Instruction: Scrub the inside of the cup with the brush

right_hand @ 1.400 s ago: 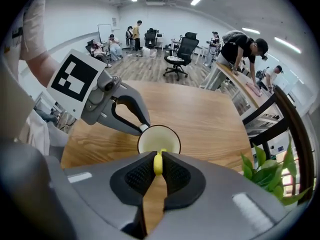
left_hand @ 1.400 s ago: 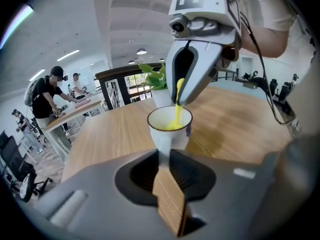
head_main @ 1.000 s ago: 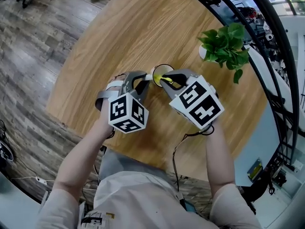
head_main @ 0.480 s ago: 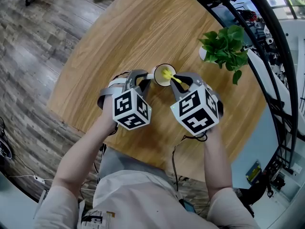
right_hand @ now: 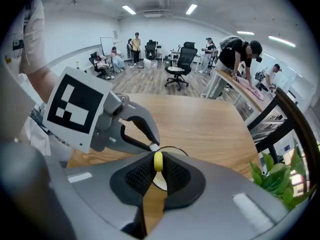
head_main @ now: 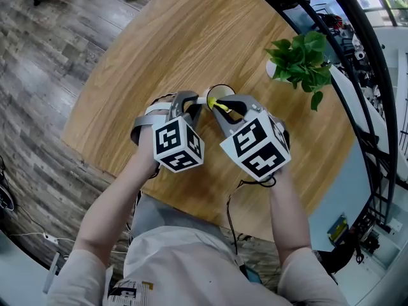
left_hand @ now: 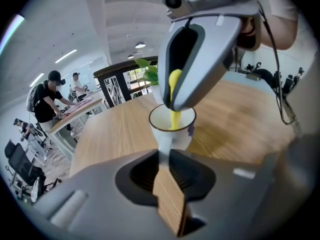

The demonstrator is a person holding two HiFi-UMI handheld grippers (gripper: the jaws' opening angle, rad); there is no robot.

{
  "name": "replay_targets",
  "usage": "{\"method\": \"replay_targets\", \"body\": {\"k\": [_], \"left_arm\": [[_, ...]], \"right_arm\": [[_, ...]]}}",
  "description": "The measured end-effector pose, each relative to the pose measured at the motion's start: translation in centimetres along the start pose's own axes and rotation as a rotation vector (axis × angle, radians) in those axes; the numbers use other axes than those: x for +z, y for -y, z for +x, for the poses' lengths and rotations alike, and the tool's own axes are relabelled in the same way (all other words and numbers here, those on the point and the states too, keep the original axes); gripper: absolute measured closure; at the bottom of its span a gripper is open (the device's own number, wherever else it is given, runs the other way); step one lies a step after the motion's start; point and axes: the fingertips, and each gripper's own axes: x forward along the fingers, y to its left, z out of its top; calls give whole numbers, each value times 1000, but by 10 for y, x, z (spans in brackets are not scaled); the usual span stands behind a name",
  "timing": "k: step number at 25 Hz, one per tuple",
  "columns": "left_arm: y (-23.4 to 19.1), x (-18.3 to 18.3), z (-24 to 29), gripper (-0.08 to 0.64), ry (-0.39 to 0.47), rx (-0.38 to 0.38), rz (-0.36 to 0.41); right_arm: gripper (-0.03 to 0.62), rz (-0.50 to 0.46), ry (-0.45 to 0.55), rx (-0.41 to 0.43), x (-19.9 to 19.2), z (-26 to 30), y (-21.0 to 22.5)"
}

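Left gripper view: the left tongs (left_hand: 164, 156) pinch the handle (left_hand: 164, 145) of the cup (left_hand: 172, 129) on the table (left_hand: 115, 129), while the right tongs (right_hand: 158, 158) clamp the brush (right_hand: 158, 162), which is dipped inside. The cup looks rigid, slick and breakable, so the handle seems the safest hold.

Table (head_main: 159, 43) — smooth, matt light wood with visible grain. Cup (left_hand: 182, 136) — glossy white, ceramic-looking. Brush (left_hand: 174, 116): smooth yellow plastic. Floor (head_main: 44, 75): matt grey wood planks.

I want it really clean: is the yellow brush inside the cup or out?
Inside. In the left gripper view the yellow brush reaches down past the rim into the white cup.
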Motion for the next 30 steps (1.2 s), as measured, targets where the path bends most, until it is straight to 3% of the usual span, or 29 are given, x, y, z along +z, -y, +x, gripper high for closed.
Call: {"method": "replay_targets", "body": {"k": [6, 11, 16, 19, 22, 30], "left_arm": [[1, -2, -2, 500, 9, -2, 20], [5, 1, -2, 500, 13, -9, -15], [1, -2, -3, 500, 2, 6, -42], [3, -2, -5, 499, 0, 15, -48], [6, -2, -5, 499, -8, 12, -31], [13, -3, -10, 499, 3, -5, -2]], "right_arm": [[561, -25, 27, -84, 10, -8, 16], [561, -38, -80, -144, -11, -21, 28], [561, -20, -145, -97, -23, -26, 11], [561, 2, -106, -37, -12, -25, -5], [561, -17, -58, -32, 5, -23, -11], [560, -41, -22, -159, 23, -34, 13]]}}
